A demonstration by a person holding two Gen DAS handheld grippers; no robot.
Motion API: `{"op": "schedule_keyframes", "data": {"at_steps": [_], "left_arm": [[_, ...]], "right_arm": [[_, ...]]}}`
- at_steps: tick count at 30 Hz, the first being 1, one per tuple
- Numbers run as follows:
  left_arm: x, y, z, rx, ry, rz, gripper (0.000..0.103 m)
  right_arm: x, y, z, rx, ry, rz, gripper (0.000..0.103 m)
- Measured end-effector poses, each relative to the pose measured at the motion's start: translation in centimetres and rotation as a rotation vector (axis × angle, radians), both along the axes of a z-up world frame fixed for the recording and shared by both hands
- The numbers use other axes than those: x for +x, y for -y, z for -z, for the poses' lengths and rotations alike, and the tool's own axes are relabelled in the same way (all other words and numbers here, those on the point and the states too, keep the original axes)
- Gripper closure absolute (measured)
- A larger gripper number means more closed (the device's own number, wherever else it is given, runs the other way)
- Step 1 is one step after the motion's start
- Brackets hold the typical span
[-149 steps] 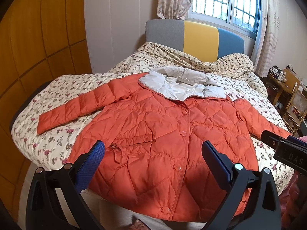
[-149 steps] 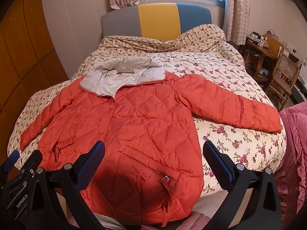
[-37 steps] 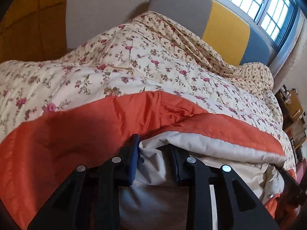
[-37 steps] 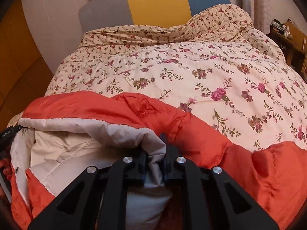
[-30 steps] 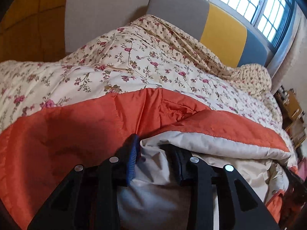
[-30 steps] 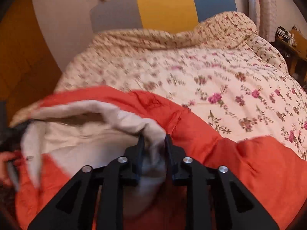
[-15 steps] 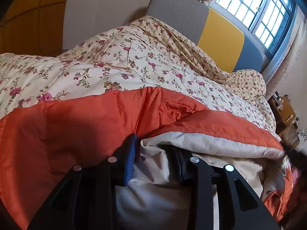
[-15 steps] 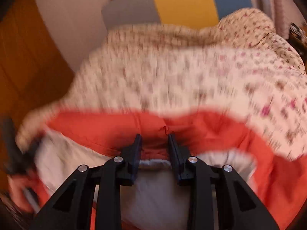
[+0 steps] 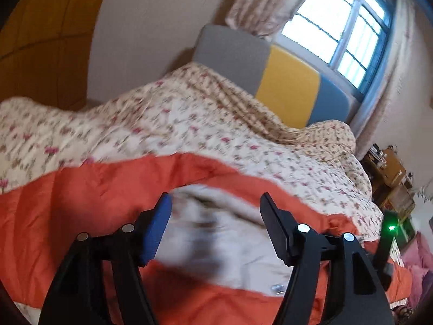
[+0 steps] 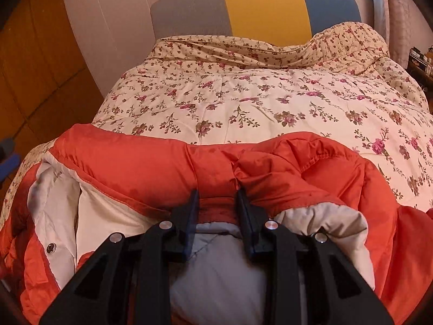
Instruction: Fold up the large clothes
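An orange quilted down jacket (image 10: pixel 151 162) with pale grey lining lies bunched on the near part of the bed, lining (image 10: pixel 102 216) turned up. My right gripper (image 10: pixel 217 200) has its jaws narrowly apart, with a fold of the jacket's orange edge between them. In the left wrist view the jacket (image 9: pixel 81 189) lies below my left gripper (image 9: pixel 215 203), whose jaws stand wide apart over the grey lining (image 9: pixel 216 230) and hold nothing. This view is motion-blurred.
The bed has a floral quilt (image 10: pixel 257 100) and a grey, yellow and blue headboard (image 10: pixel 257 2). A wooden wardrobe (image 10: pixel 35 62) stands to the left. A window (image 9: pixel 341 38) with curtains is behind the bed. Wooden furniture (image 9: pixel 389 170) stands at the right.
My left gripper has opened and let go of the jacket's lining. My right gripper has opened slightly on the jacket edge. The collar has been carried down over the jacket body since 5 s ago.
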State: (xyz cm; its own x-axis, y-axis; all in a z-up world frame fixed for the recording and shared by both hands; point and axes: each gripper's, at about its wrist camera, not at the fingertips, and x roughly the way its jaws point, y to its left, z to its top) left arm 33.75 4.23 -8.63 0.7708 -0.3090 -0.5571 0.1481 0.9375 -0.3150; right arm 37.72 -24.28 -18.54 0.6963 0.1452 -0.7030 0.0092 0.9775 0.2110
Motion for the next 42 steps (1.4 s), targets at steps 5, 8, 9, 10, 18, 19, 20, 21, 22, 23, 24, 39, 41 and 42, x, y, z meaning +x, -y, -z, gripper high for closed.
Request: {"op": "schedule_keyframes", "data": {"at_steps": [5,8,9,10,18,19,20,21,22,23,24,39,41,42], "left_arm": [[3.6,6.8,-0.3,0.088,-0.037,0.097,0.036],[5.9,9.3,1.9,0.101,-0.130,0.145,0.036],[7.0,9.7,3.7,0.139,-0.182,0.141,0.036],[7.2,9.7,4.8,0.161,-0.203,0.144,0.036],[6.3,8.7,8.0,0.170,-0.136,0.181,0.036],[6.3,9.0,7.9,0.177,-0.135,0.181,0.036],[6.3,9.0,8.0,0.181,-0.132,0.180,0.036],[6.5,9.0,7.9,0.183,-0.130,0.179,0.036],[6.3,9.3,7.7,0.184,-0.127,0.179,0.036],[6.3,9.4,7.6,0.184,-0.126,0.178,0.036],[6.4,9.4,7.7,0.187,-0.125,0.178,0.036],[5.9,10.0,7.5,0.236,-0.116,0.160,0.036],[5.7,10.0,7.0,0.242,-0.127,0.164,0.029],[5.2,9.9,6.5,0.240,-0.132,0.178,0.024]], "right_arm": [[0.0,0.0,0.0,-0.002,0.003,0.000,0.075],[-0.1,0.0,-0.1,0.003,0.006,0.000,0.074],[-0.1,0.1,-0.1,0.009,0.012,0.000,0.074],[-0.2,0.2,-0.1,0.013,0.014,0.000,0.074],[-0.9,0.4,-1.0,0.035,0.021,0.012,0.061],[-1.6,0.6,-1.6,0.058,0.045,0.013,0.058],[-2.3,0.7,-2.3,0.044,0.074,0.031,0.057],[-2.7,0.8,-2.7,0.014,0.088,0.053,0.057],[-2.9,1.0,-2.9,-0.021,0.093,0.086,0.057],[-2.7,1.4,-2.4,-0.032,0.068,0.119,0.057],[-2.3,1.8,-1.7,-0.019,0.036,0.129,0.057],[-0.8,2.3,-0.8,-0.024,-0.014,0.103,0.054],[-2.9,2.2,-2.3,-0.011,0.025,0.098,0.044],[-4.1,2.2,-3.0,-0.003,0.045,0.104,0.042]]}}
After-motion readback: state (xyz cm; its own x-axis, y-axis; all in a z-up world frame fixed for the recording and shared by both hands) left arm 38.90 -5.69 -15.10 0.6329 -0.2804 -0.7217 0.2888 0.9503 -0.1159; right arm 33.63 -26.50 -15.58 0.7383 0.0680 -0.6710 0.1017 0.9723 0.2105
